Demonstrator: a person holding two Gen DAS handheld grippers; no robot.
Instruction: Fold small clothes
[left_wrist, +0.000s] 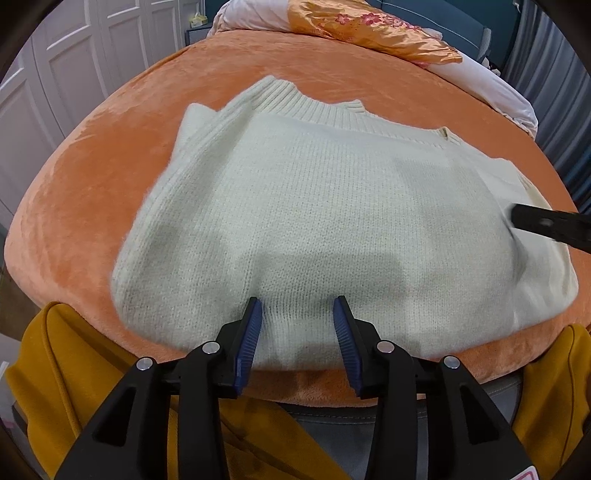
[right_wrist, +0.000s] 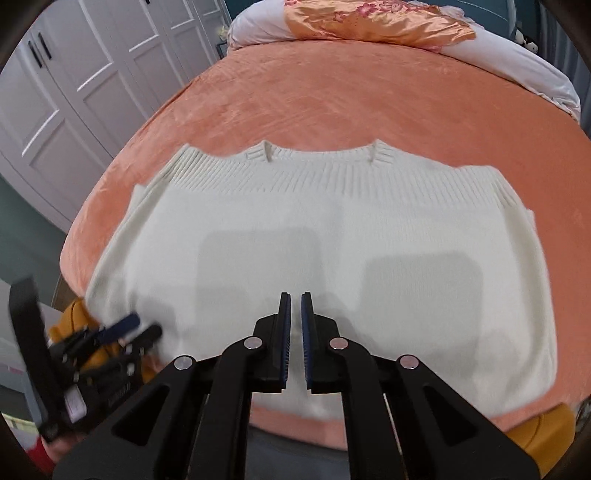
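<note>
One cream sweater (right_wrist: 325, 258) on orange bedspread (right_wrist: 332, 99), yellow garment (left_wrist: 55, 369) at edge, pillows (left_wrist: 369, 26) beyond

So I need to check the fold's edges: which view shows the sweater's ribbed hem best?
The right wrist view: the ribbed hem runs unobstructed across the cream sweater's far edge. The left wrist view shows it obliquely, partly bunched.

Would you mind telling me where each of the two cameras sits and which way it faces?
Left wrist view: rides the left tool, jaws apart and empty, looking steeply down at the cream sweater on the orange bedspread; the person's mustard top shows below.
Right wrist view: rides the right tool, jaws nearly shut and empty, facing the same way from farther right.
Shared: sweater, bedspread, the pillows at the bed's head, white wardrobe; each view catches the other tool.
</note>
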